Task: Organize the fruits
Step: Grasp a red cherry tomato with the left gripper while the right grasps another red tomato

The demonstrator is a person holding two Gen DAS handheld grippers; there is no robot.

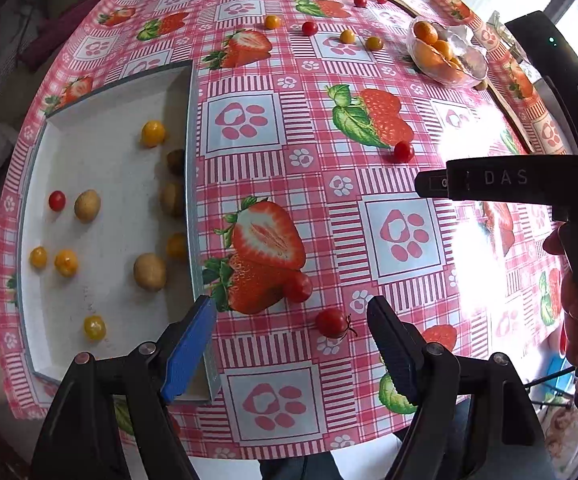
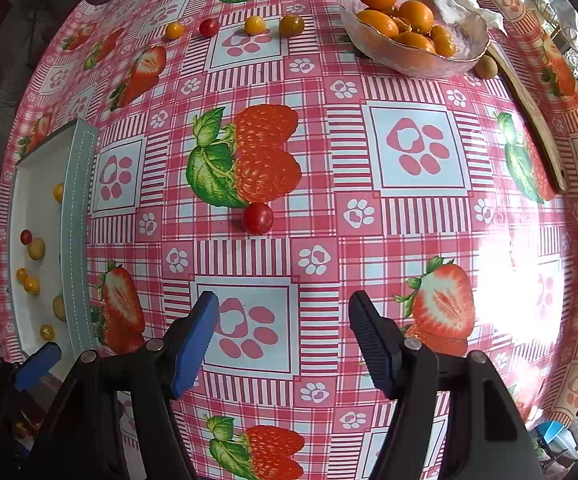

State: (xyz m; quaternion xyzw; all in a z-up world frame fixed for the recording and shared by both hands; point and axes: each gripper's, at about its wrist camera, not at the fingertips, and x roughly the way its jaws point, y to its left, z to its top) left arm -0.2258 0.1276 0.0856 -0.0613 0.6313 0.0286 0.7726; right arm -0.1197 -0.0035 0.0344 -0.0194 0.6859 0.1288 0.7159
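Left tool [image 1: 291, 316] hung open and empty, a red tomato [image 1: 332, 323] between its fingers. Right tool [image 2: 283, 312] gaped empty; another tomato [image 2: 257, 218] lay just ahead.

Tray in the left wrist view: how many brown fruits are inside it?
4. One brown fruit mid-left, one lower centre, two half hidden by the tray wall. More may hide there.

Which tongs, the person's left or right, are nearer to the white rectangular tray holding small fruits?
Left. The left tongs hang beside the white rectangular tray, one blue pad at its near corner. The right tongs sit further off over the tablecloth.
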